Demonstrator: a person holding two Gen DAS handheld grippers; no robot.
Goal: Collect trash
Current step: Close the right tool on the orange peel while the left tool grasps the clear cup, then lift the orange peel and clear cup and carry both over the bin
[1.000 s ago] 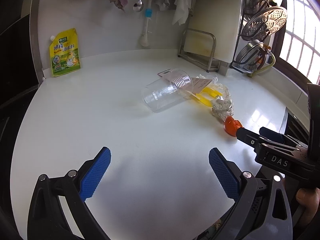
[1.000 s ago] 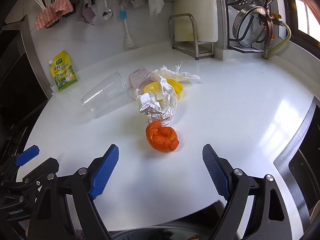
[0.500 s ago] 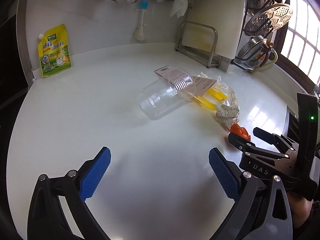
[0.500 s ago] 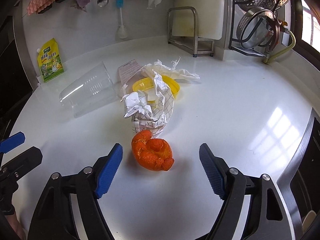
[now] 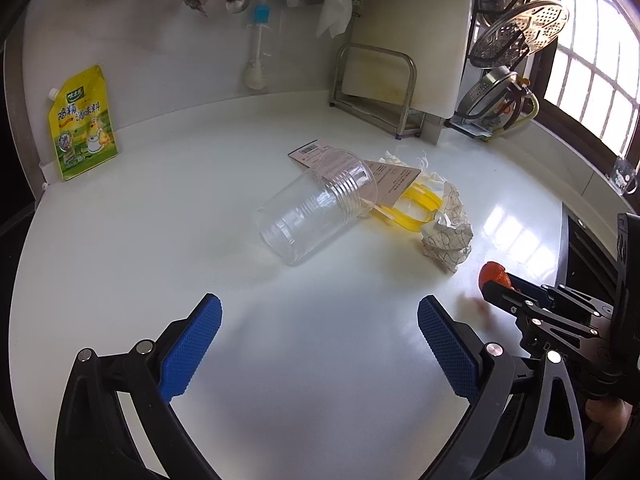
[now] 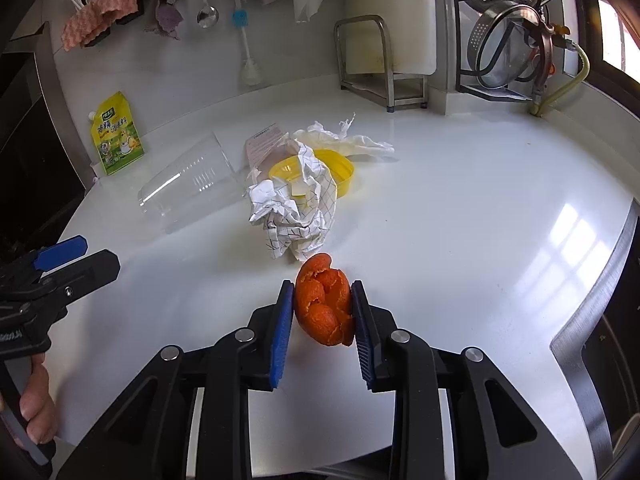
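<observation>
On the white countertop (image 6: 460,208), right gripper (image 6: 323,312) has gone from wide open around the orange peel (image 6: 325,306) half a second ago to pinching it between both blue pads, peel near the front edge just beside the crumpled checked paper (image 6: 298,216). First trash item looks secured; lift and bin next, I'd guess. Left gripper (image 5: 320,332) still spread wide, holding nothing, over bare counter short of the tipped clear plastic cup (image 5: 316,210). Cup, yellow lid (image 6: 332,168), paper card (image 6: 264,140) and torn tissue (image 6: 348,140) remain uncollected. Peel is soft, could slip or tear.
</observation>
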